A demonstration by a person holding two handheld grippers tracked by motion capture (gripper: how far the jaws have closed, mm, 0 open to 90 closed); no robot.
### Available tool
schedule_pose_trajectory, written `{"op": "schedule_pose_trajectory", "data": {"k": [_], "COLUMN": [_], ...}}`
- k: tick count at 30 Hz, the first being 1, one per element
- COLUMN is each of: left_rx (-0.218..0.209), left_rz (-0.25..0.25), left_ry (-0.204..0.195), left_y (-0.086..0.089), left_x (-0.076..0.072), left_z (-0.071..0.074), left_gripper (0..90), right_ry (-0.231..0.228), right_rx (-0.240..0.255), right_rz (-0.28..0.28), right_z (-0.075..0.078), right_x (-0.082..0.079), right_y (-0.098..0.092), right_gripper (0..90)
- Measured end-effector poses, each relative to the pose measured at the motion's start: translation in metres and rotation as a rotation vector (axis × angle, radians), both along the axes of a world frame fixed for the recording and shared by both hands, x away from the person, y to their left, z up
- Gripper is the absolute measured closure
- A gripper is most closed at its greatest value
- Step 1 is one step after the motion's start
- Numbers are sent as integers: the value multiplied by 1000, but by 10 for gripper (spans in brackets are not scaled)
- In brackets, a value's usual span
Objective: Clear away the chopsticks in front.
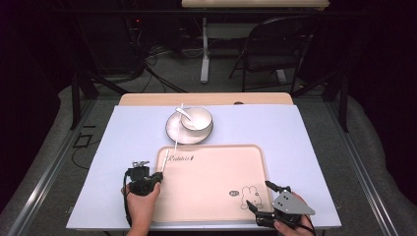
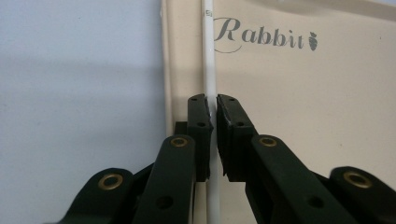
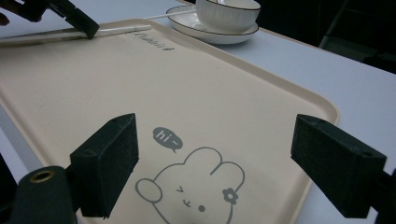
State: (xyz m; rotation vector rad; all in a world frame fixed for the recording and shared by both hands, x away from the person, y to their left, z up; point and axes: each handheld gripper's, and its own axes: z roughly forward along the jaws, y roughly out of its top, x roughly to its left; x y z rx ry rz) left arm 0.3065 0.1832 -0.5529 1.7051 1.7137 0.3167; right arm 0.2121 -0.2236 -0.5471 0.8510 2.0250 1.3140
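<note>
A round white plate (image 1: 173,132) with a dark rim sits on the desk (image 1: 295,142) at about twelve o'clock from the desk's middle. A white ribbed bowl (image 1: 197,118) stands on the plate, toward its two o'clock side, and a white spoon (image 1: 184,112) leans on the bowl's rim at ten o'clock. Beyond the desk, at one o'clock, a dark folding chair (image 1: 275,46) stands on the grey floor (image 1: 172,73), with cables (image 1: 152,51) at eleven o'clock.

A lab-like recording room, dark around the edges. Cables (image 1: 152,69) trail over the grey carpet behind the table (image 1: 275,128), beside a folding chair (image 1: 275,49) (black metal) and equipment stands.
</note>
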Motion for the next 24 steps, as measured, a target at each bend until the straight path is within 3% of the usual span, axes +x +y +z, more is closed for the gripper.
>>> {"op": "schedule_pose_trajectory", "data": {"k": [19,24], "left_rx": [-14,-9], "left_rz": [1,-8], "left_ry": [-3,-8], "left_y": [-1,-2], "left_x": [7,6], "left_z": [-1,1], "left_gripper": [842,802], "right_ry": [0,-1], "right_rx": [-1,-1], "right_rz": [2,2], "right_z": [0,0], "right_x": [0,0], "right_y": [0,0], "right_gripper": [144,144]}}
